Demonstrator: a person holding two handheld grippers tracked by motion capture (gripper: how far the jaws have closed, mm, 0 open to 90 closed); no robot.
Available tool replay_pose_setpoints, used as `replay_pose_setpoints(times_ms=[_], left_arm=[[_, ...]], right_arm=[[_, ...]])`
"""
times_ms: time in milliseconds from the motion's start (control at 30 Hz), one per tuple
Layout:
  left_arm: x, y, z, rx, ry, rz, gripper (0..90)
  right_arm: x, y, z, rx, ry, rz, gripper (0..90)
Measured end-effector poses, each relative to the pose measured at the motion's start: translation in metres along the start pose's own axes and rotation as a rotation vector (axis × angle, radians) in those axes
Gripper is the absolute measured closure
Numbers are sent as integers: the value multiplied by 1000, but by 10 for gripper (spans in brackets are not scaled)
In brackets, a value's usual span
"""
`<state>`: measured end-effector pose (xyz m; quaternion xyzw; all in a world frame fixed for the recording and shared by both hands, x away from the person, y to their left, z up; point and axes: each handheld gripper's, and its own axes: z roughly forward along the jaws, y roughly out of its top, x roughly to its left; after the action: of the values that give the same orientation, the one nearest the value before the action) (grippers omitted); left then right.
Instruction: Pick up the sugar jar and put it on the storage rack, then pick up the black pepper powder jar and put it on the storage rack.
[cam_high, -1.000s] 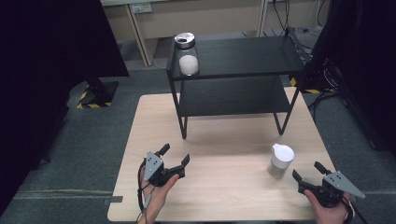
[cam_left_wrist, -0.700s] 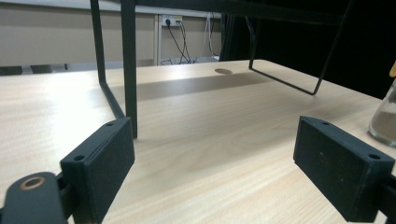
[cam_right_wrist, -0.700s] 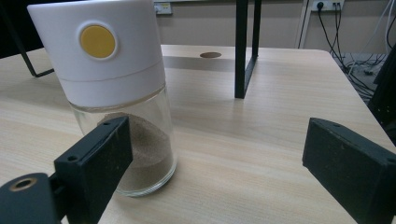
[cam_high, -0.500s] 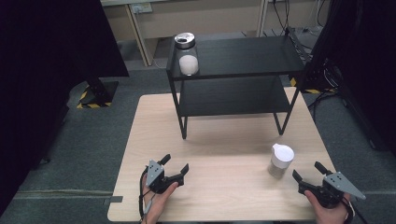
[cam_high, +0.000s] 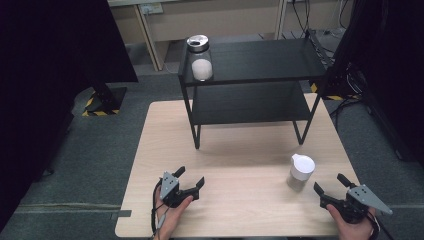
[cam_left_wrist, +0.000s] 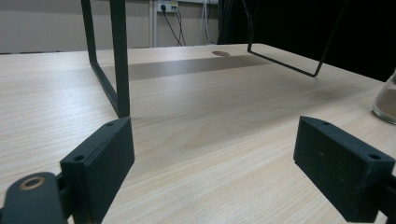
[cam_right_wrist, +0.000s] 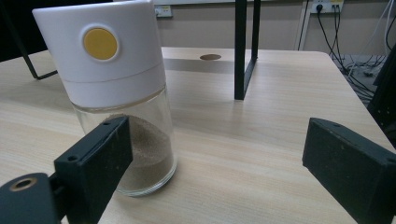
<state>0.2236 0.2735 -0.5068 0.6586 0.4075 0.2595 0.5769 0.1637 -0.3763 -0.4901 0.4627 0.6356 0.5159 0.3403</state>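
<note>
Shaker jar (cam_high: 301, 172), one of it near me: white cap, clear glass body, brown powder in the lower part. It stands upright on the bench (cam_high: 240, 150), toward the near right corner, just ahead and left of my right hand-held gripper (cam_high: 331, 186). In the right gripper view the shaker jar (cam_right_wrist: 119, 93) sits before the left jaw, partly behind it; I cannot tell whether it touches. A yellow dot marks its cap.

Right hand (cam_high: 352, 225) rests at the near edge of the bench, palm low, jaws pointing away from me and a little left. Jaws stand wide apart, nothing between them.

Left hand (cam_high: 170, 215) sits low near the bench's near left edge, its left hand-held gripper (cam_high: 191, 177) pointing forward and right. In the left gripper view the jaws lie close over the wood, wide apart, bare bench between them.

Count: two hand-held grippers, one per hand. One black two-tier shelf rack (cam_high: 250, 80) on the far half of the bench. One second jar (cam_high: 200, 59) on the rack's top tier, far left corner, dark lid, pale contents. In the left gripper view, a rack leg (cam_left_wrist: 119, 56) stands just ahead of the left jaw.
</note>
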Motion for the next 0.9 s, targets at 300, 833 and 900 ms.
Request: replay_pose_setpoints(times_ms=[300, 833, 900], left_arm=[[3, 2, 1, 12, -15, -16, 116], [5, 1, 0, 7, -14, -40, 110], [5, 0, -1, 1, -12, -40, 110]], right_arm=[[-3, -1, -1, -7, 12, 11, 79], [-5, 2, -1, 10, 36, -33, 72], [-6, 3, -2, 1, 46, -30, 71]])
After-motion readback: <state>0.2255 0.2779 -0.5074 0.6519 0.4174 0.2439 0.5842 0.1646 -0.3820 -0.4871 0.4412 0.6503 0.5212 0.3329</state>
